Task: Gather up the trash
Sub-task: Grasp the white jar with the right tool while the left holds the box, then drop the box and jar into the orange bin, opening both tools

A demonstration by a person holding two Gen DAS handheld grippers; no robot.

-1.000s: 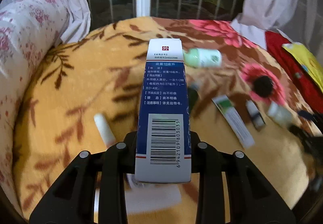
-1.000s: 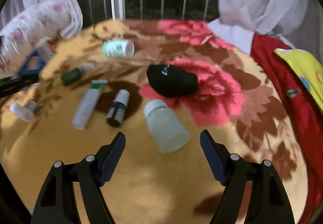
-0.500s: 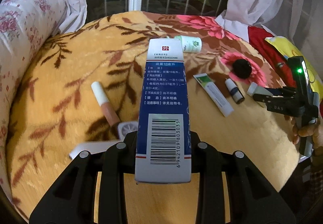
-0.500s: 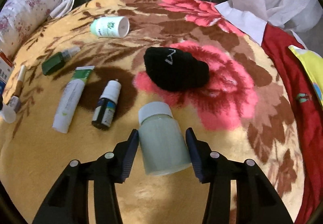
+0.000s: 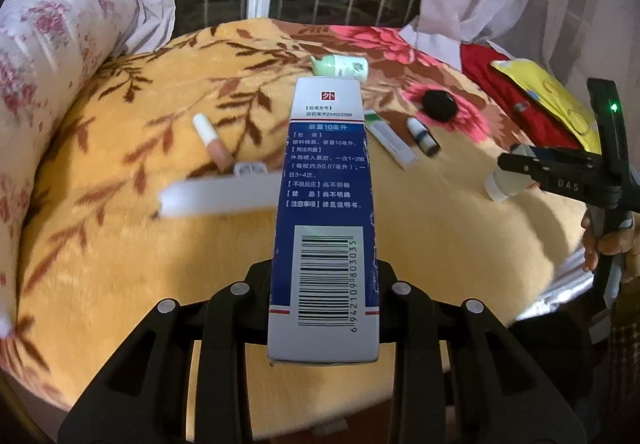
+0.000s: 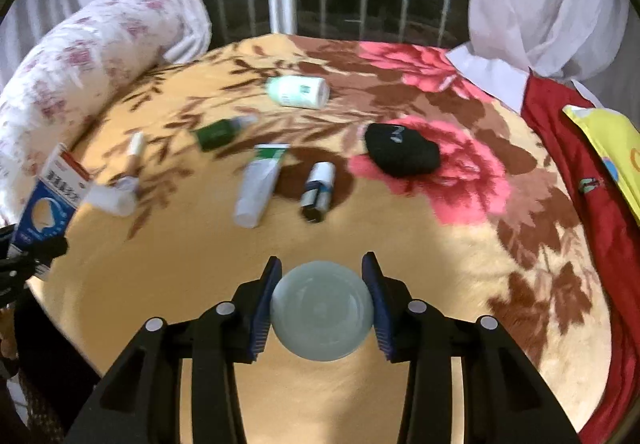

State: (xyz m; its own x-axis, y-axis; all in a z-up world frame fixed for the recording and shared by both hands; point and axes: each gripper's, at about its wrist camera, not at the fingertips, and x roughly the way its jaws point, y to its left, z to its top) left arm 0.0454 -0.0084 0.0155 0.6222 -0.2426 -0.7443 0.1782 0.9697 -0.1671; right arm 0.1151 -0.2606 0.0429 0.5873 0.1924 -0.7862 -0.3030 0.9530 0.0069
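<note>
Left tool (image 5: 324, 280) is gripping a blue med box (image 5: 326, 212); right tool (image 6: 322, 300) is clamping a pale jar (image 6: 322, 310), both lifted off the bed (image 6: 460, 244). Approx. 7 bits incl. tube (image 6: 260, 184), dropper btl (image 6: 318, 190), black lump (image 6: 402, 154) are waiting mid-bed.

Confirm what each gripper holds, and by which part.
Left gripper clamps the blue medicine box by its barcode end. Right gripper grips the pale plastic bottle across its body.

Bare blanket (image 6: 400, 252) lies open in front of the right tool (image 6: 322, 302), while a white tube (image 6: 260, 184), a dropper bottle (image 6: 318, 191) and a black sock (image 6: 402, 155) crowd the bed's middle; a bolster (image 6: 80, 56) walls the left edge.
</note>
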